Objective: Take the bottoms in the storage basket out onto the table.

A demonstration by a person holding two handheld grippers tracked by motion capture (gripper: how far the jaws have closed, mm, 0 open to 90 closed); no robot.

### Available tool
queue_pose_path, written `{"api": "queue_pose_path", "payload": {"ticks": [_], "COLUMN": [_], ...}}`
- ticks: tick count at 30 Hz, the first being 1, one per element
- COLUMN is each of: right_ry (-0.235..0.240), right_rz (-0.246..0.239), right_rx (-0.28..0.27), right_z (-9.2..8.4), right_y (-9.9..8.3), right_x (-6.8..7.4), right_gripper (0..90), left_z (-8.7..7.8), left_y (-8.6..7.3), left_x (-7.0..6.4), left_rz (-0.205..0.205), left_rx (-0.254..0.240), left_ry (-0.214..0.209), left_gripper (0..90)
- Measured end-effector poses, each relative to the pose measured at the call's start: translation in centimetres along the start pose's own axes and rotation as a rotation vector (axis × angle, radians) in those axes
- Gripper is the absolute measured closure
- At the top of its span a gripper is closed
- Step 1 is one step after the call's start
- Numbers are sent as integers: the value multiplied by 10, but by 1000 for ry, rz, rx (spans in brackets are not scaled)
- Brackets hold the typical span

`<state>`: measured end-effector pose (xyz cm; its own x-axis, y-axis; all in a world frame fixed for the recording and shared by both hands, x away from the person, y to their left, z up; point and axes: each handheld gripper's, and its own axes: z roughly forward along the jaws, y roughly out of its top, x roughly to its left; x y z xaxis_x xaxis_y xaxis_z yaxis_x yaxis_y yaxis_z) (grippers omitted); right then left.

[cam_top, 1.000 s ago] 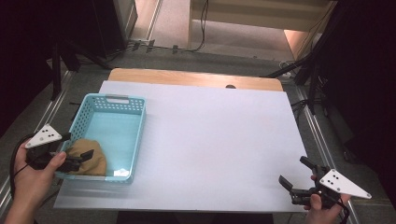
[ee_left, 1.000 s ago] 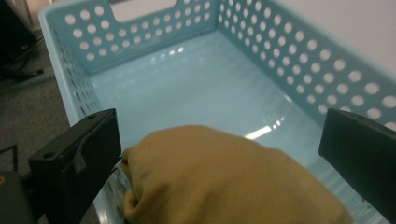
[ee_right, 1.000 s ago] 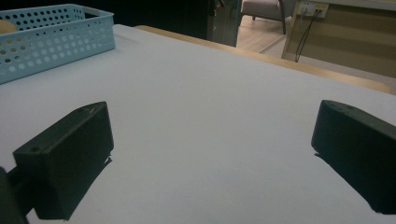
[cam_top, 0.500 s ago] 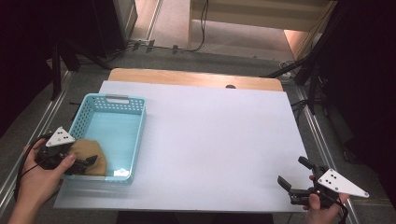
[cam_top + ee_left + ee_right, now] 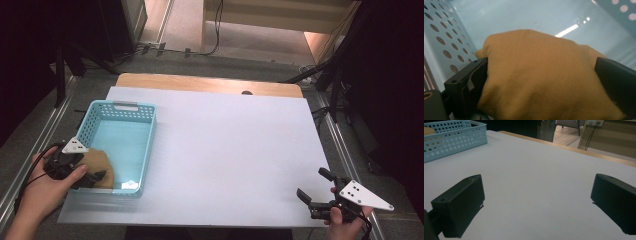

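Filling left gripper (image 5: pixel 541 82): tan cloth bundle (image 5: pixel 544 72), inside basket (image 5: pixel 145 125)

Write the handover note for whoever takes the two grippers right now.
Left gripper: jaws set around the tan cloth bundle, touching it on both sides, low inside the light blue basket at the table's left.
Right gripper: open, empty, over the bare white table sheet near its front right corner.
Done: cloth is in the basket.
Left: probably release the cloth and draw the left gripper out.
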<state>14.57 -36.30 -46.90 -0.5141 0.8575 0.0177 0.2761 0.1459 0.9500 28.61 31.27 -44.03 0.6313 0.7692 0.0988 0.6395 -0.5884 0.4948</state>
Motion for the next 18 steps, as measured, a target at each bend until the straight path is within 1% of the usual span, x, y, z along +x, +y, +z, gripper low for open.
{"api": "queue_pose_path", "payload": {"ticks": [2, 4, 7, 10, 15, 17, 18], "right_ry": [-1, -4, -3, -5, -4, -4, -4], "right_rz": [0, 3, 6, 6, 6, 3, 3], "right_rx": [1, 3, 4, 8, 11, 12, 14], "right_z": [0, -1, 0, 0, 1, 2, 2], "right_y": [0, 0, 0, -1, -1, -1, -1], "right_x": [0, 0, -1, 0, 0, 0, -1], "right_gripper": [0, 0, 0, 0, 0, 0, 0], "left_z": [1, 2, 2, 2, 3, 2, 1], "left_y": [1, 1, 1, 1, 2, 3, 4], "left_x": [0, 1, 1, 1, 0, 1, 1], "left_rz": [-5, -13, -23, -25, -24, -44, -55], "left_rx": [17, 20, 21, 19, 33, 31, 32], "left_ry": [-6, -16, -19, -21, -21, -19, -19], "left_gripper": [14, 16, 16, 15, 21, 48, 86]}}
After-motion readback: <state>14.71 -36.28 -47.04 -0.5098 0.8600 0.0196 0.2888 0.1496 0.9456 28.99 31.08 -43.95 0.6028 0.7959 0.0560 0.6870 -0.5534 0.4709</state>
